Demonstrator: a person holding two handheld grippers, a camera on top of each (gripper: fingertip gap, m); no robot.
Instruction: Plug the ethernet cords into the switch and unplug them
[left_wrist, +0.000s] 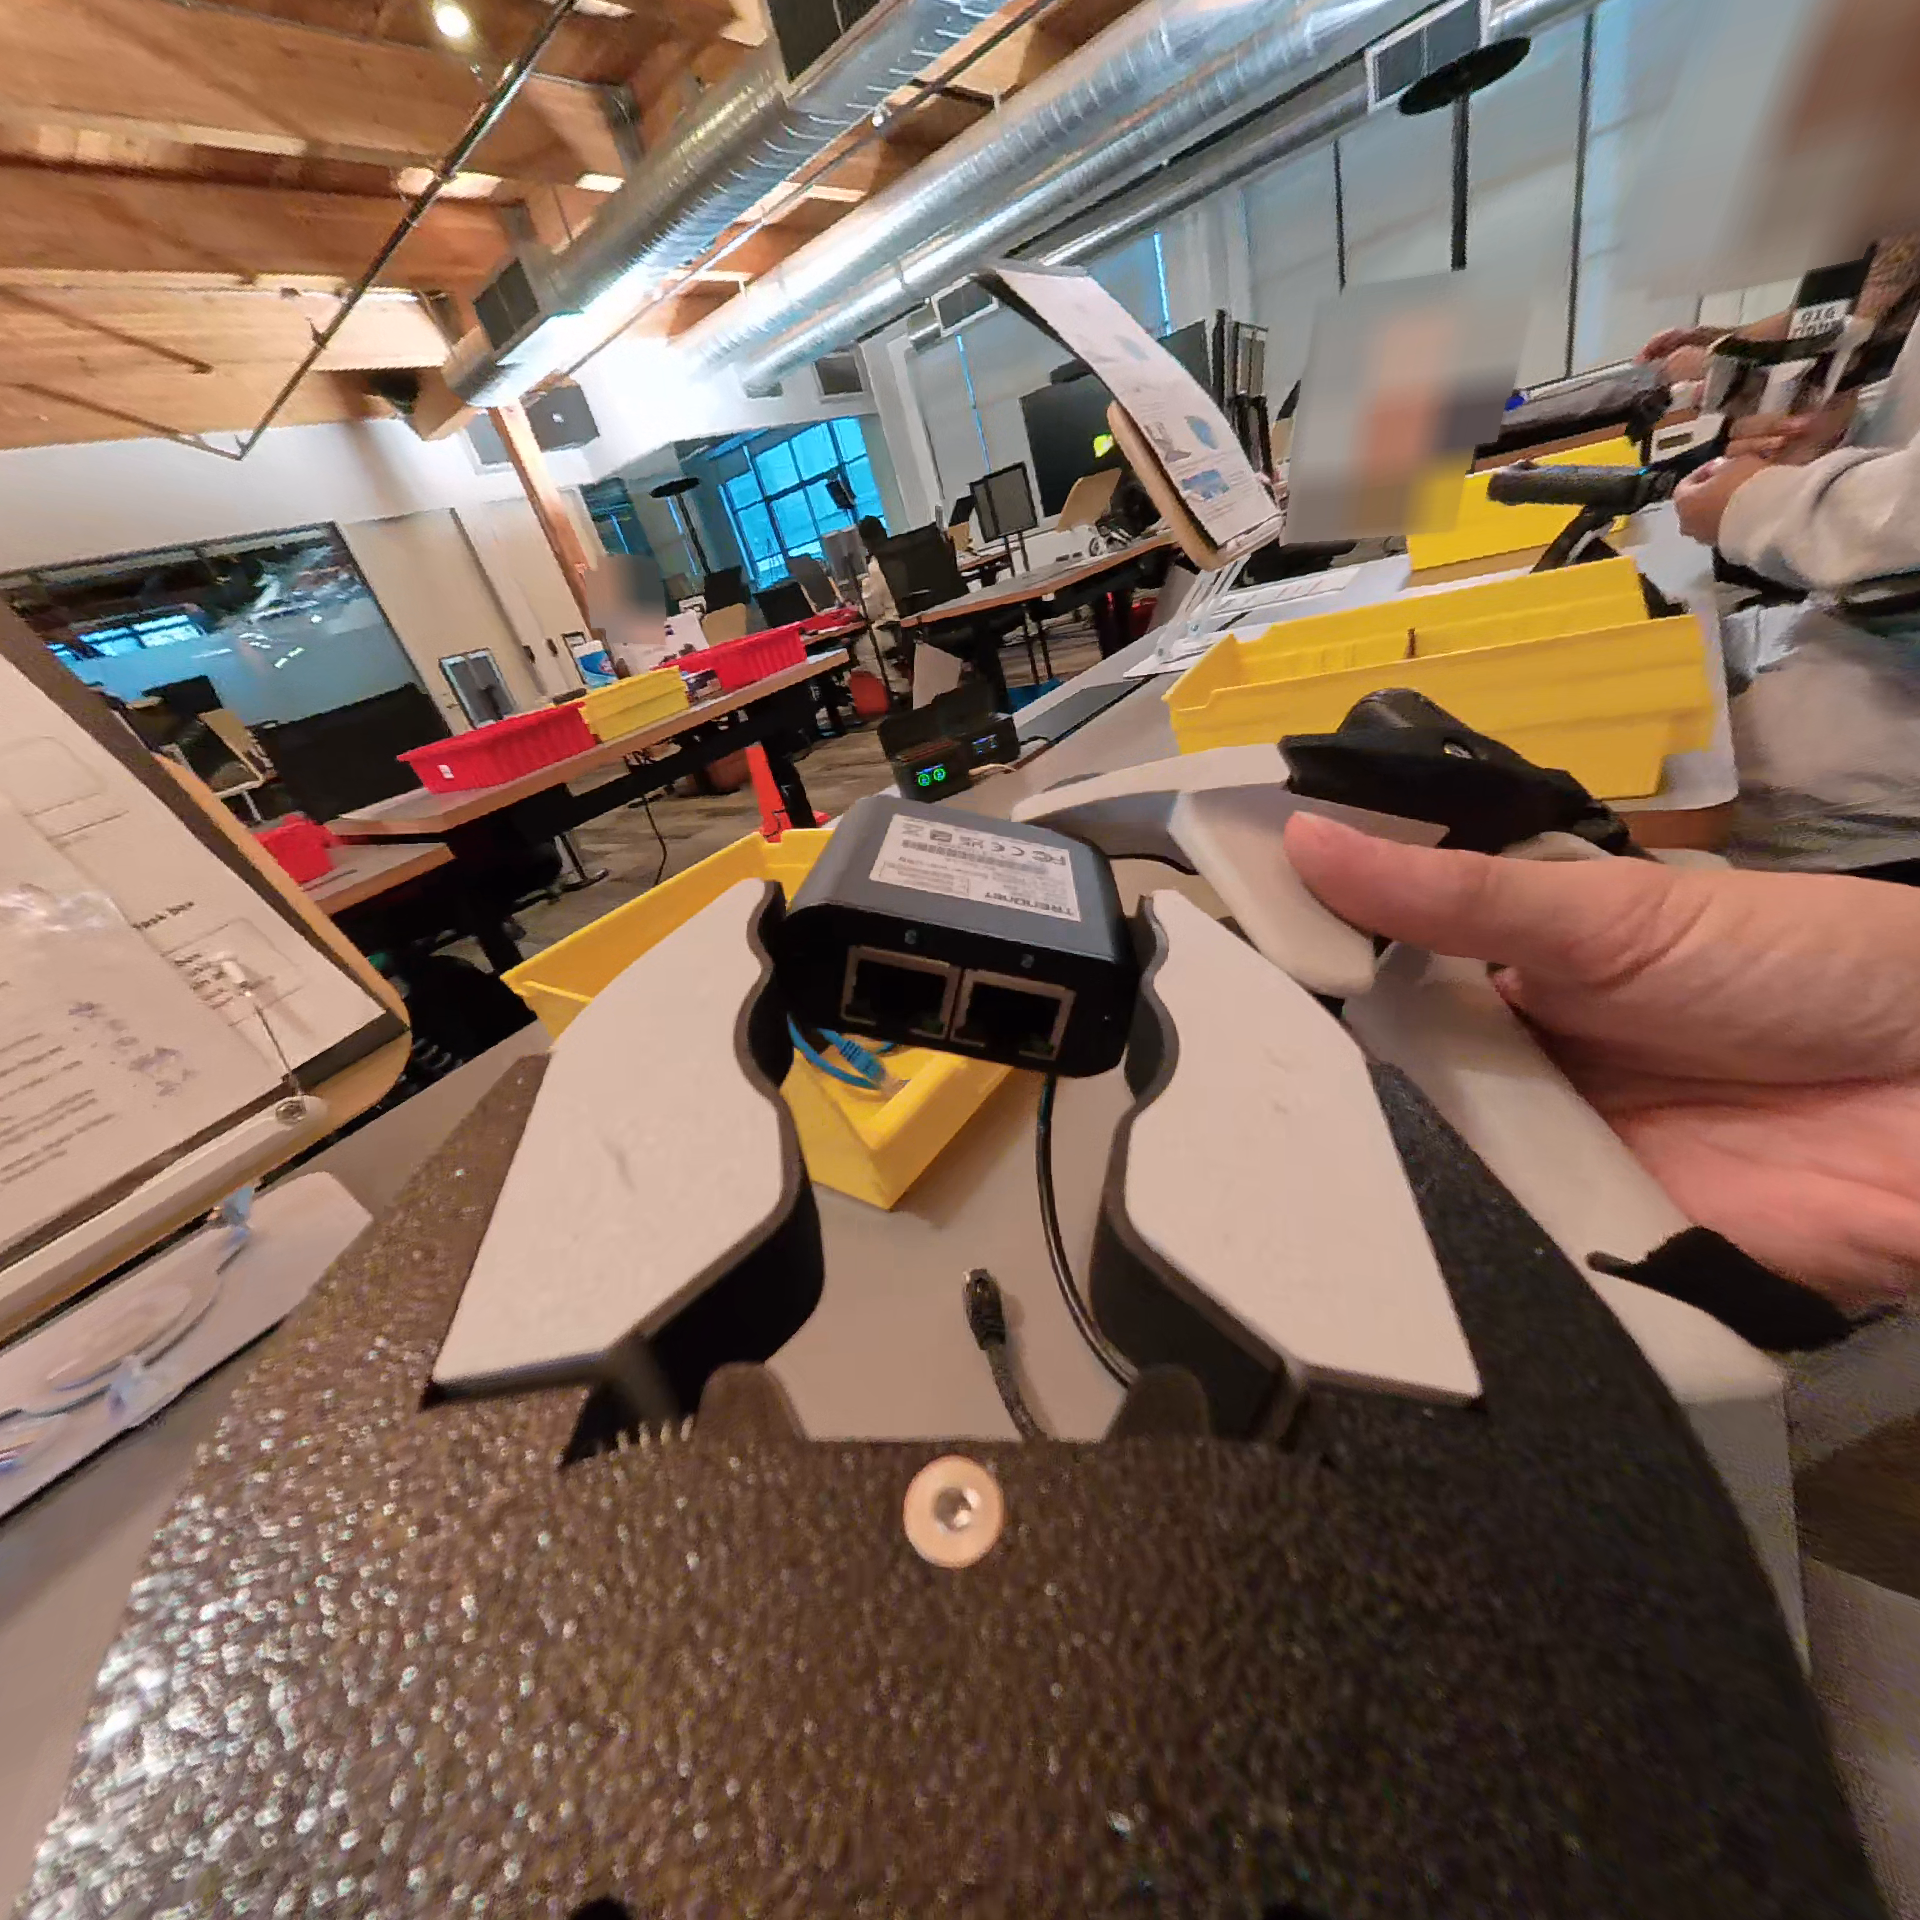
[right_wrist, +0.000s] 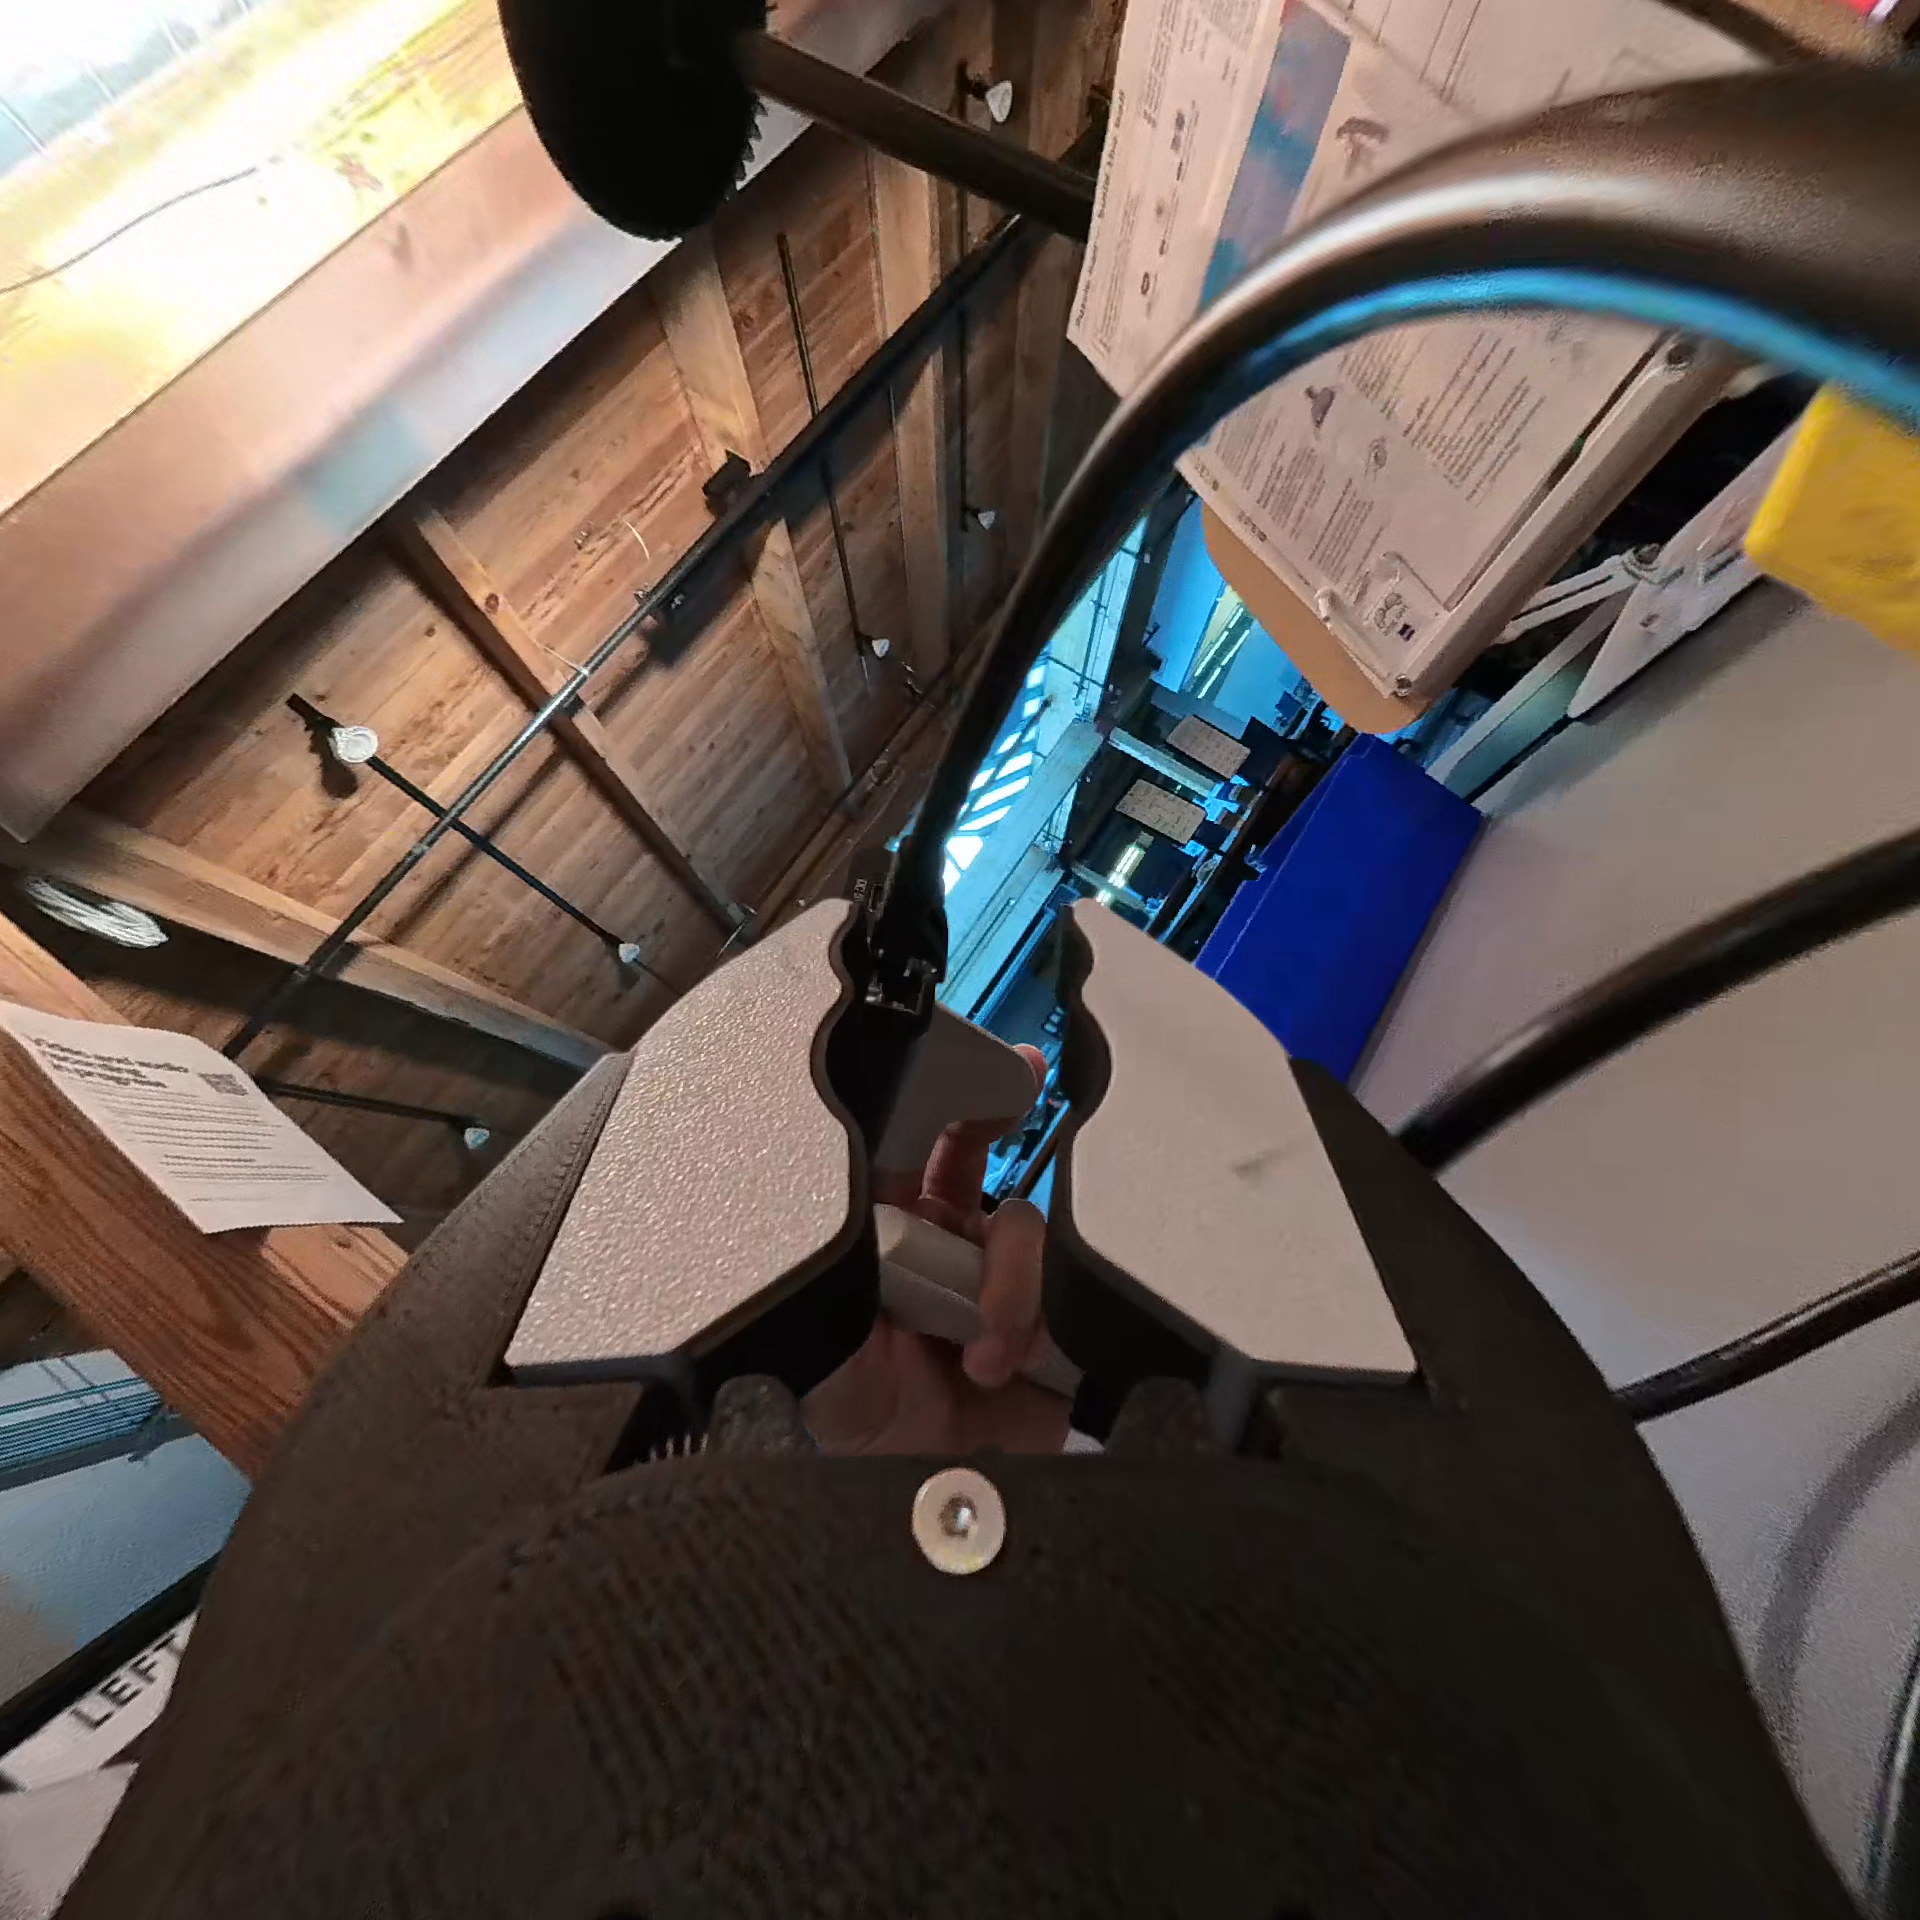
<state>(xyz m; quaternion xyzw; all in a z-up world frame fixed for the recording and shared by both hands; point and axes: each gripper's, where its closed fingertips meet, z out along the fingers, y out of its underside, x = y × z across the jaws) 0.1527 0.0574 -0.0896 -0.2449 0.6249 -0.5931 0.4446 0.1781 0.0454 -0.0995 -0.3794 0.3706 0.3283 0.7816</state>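
Between our left gripper's closed-in fingers sits the switch, ports facing us for plugging (both empty); our right gripper hangs apart, a black cord's plug against one finger.

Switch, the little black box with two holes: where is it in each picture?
Left wrist view: the switch is in the middle, pinched between the fingers of the left gripper, its two holes facing the camera.
Right wrist view: the switch is not in it.
Shared landmark: the clipboard with paper sheets, upper right in the left wrist view and upper right in the right wrist view.
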